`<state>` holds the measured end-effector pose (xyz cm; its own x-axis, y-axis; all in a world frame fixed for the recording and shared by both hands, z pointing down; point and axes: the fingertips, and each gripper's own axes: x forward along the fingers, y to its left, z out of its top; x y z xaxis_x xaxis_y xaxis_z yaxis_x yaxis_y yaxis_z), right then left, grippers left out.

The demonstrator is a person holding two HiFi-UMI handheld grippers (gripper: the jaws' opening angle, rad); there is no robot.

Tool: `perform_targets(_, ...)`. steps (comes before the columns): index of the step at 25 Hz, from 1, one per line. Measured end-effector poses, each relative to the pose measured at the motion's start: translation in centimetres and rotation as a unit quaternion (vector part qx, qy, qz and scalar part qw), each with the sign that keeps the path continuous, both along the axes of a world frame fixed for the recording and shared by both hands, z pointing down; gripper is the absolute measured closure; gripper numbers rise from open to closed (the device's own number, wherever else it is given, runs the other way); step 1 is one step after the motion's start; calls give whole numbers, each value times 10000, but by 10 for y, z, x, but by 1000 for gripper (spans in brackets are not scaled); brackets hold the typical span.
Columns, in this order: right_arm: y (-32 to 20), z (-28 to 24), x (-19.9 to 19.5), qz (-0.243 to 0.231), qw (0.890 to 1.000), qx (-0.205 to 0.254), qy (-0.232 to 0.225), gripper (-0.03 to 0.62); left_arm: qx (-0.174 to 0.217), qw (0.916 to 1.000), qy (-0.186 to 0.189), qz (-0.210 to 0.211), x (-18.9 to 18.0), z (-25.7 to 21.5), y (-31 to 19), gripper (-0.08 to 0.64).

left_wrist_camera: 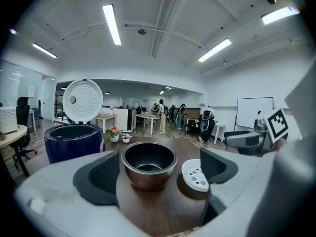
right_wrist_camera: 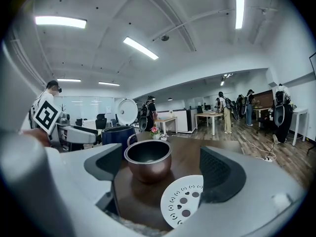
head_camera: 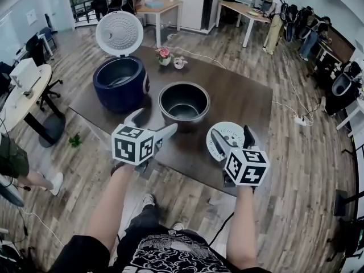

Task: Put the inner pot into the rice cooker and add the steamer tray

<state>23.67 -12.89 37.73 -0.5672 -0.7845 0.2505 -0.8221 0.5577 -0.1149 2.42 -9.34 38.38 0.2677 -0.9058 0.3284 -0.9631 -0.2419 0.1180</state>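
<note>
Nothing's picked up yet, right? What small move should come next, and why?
Probably ease the left gripper forward to the rim of the inner pot: its jaws are open and empty, and the pot stands on the table, outside the open rice cooker.

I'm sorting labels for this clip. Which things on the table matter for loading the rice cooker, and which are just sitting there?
For the job:
- rice cooker, open
- inner pot, not yet in the cooker
- steamer tray, lying flat

Just lying about:
- potted flowers
- small white object beside them, too small to identify
</note>
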Motion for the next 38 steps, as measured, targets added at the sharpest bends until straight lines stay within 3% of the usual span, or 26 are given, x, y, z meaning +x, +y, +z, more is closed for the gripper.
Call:
perform_targets(8, -37, 10, -31, 167, 9998, -28, 138, 114, 90, 9997, 152, 169, -32, 9, -48, 43)
perform_targets(16, -85, 9, -71, 651, 9975, -150, 225, 114, 72, 9967, 221, 783, -62, 5, -121, 43)
perform_targets(25, -113, 5, -94, 1390, 9892, -279, 361, 114, -15, 9853, 365, 1668, -68, 8, -176, 43)
perform_targets(38, -127, 10, -103, 2057, 9772, -383, 364, 115, -96, 9709, 476, 2345, -69, 16, -209, 43)
